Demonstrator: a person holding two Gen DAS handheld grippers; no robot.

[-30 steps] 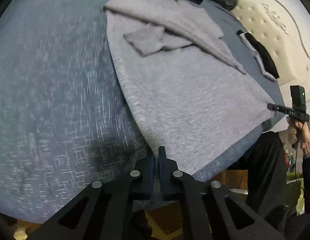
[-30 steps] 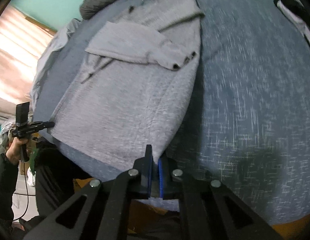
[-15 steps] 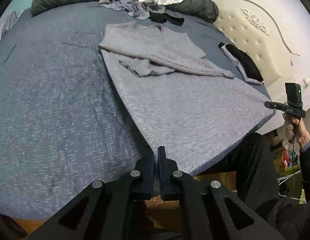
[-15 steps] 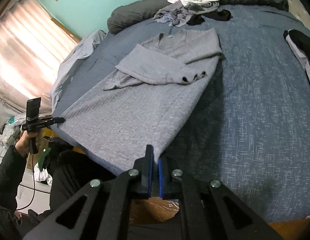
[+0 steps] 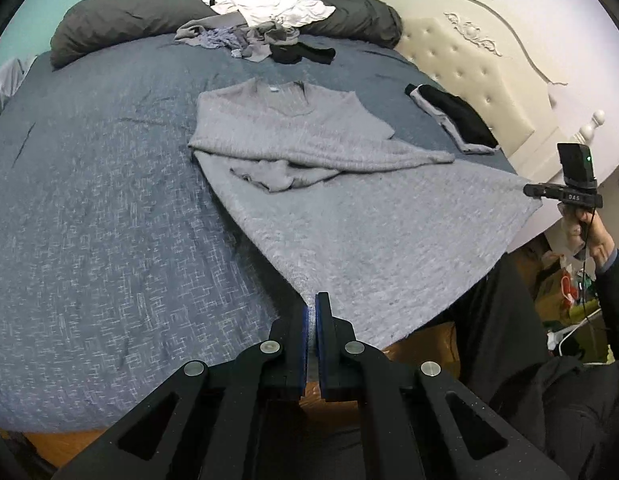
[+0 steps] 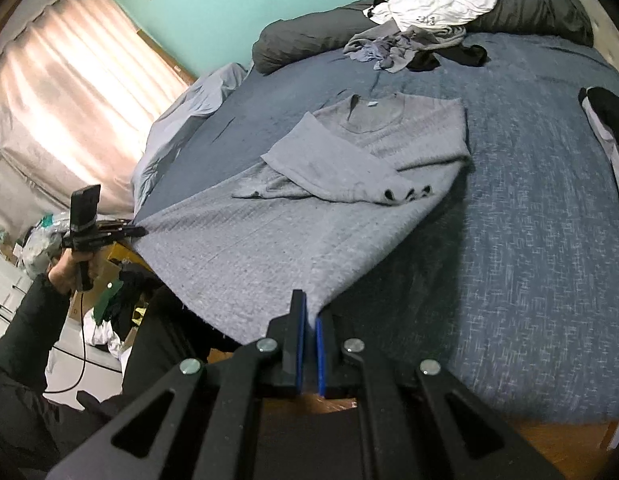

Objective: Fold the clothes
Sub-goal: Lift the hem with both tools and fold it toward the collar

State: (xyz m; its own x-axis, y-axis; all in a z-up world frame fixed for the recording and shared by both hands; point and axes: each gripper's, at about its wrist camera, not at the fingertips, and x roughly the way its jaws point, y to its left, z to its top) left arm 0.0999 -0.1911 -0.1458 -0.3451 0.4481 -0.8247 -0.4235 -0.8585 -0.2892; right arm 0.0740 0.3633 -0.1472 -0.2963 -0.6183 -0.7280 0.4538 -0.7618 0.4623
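Both grippers, left (image 5: 311, 312) and right (image 6: 307, 316), were clamped on the hem corners of a grey knitted sweater (image 5: 349, 208); carrying the hem evenly toward the collar looked best.

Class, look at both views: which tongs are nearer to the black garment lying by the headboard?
Right. The right tongs grip the sweater hem corner on the black garment's side; the left tongs grip the opposite corner.

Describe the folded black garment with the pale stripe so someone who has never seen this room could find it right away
Start at the big bed with the blue-grey bedspread and go to the side by the cream tufted headboard. There, beyond the spread grey sweater, lies the folded black garment, alone and flat. A pale grey stripe along its edge sets it apart from the crumpled black piece in the clothes pile near the dark bolster.
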